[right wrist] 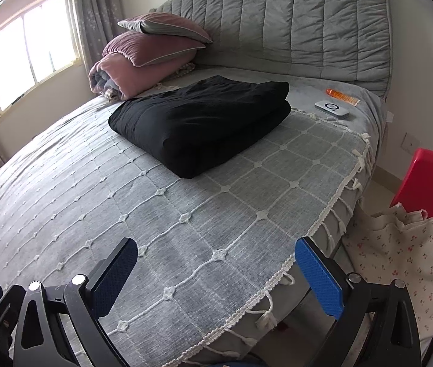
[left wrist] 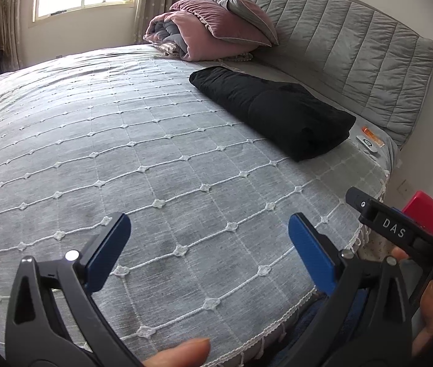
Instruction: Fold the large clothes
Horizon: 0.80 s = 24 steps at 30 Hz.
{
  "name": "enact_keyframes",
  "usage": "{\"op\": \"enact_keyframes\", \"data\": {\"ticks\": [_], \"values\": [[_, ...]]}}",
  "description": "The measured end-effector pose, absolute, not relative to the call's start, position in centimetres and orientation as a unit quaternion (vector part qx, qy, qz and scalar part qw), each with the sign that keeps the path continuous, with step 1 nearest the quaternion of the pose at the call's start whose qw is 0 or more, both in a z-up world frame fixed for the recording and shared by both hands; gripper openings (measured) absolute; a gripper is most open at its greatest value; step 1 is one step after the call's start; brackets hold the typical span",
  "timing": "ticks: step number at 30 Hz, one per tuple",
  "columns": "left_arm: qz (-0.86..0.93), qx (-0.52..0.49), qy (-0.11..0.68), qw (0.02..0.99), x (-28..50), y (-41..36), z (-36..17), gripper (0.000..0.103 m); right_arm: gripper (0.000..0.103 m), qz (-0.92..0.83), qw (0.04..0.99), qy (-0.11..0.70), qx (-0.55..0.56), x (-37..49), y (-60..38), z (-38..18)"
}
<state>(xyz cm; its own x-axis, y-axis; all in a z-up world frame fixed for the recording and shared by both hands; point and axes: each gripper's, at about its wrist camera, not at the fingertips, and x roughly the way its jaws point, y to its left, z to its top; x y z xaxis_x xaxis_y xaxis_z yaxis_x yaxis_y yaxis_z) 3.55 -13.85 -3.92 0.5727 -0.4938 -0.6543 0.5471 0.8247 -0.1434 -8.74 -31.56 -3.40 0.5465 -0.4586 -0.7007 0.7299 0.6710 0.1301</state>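
Both grippers hang over the near edge of the bed, jaws spread wide and holding nothing. The left gripper (left wrist: 209, 250) has only bedspread (left wrist: 143, 140) under it; the right gripper (right wrist: 216, 272) sits closer to the tasselled corner, with a floral cloth (right wrist: 399, 250) and a red stool (right wrist: 430, 177) off to its right, beside the bed.

Ahead of both, well apart from the fingers, lies the black garment (right wrist: 204, 125), already folded into a thick block. From the right gripper it is straight ahead and a little left; from the left gripper it is ahead and to the right (left wrist: 271, 110). Its long axis runs roughly along the headboard (right wrist: 308, 24), slanting from near-right to far-left in the left view, with the rounded fold edge facing the grippers.

Just beyond it to the right are a white device (right wrist: 332, 109) and an orange tube (right wrist: 341, 96); far left, the pink pillows (right wrist: 152, 49).

The risks, as I judge them: a pinch on the top layer alone would peel the stack open; a deep grab could catch the bedspread too; dragging the block rightward could knock the device or tube off the bed
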Motion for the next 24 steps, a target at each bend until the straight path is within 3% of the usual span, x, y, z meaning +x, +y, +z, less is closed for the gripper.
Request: {"op": "enact_keyframes", "data": {"ticks": [24], "values": [[-0.334, 0.043, 0.313, 0.888, 1.9, -14.6, -2.0, 0.103, 0.103, -0.357, 0.850, 0.324, 0.213, -8.9, -31.7, -3.5]]}}
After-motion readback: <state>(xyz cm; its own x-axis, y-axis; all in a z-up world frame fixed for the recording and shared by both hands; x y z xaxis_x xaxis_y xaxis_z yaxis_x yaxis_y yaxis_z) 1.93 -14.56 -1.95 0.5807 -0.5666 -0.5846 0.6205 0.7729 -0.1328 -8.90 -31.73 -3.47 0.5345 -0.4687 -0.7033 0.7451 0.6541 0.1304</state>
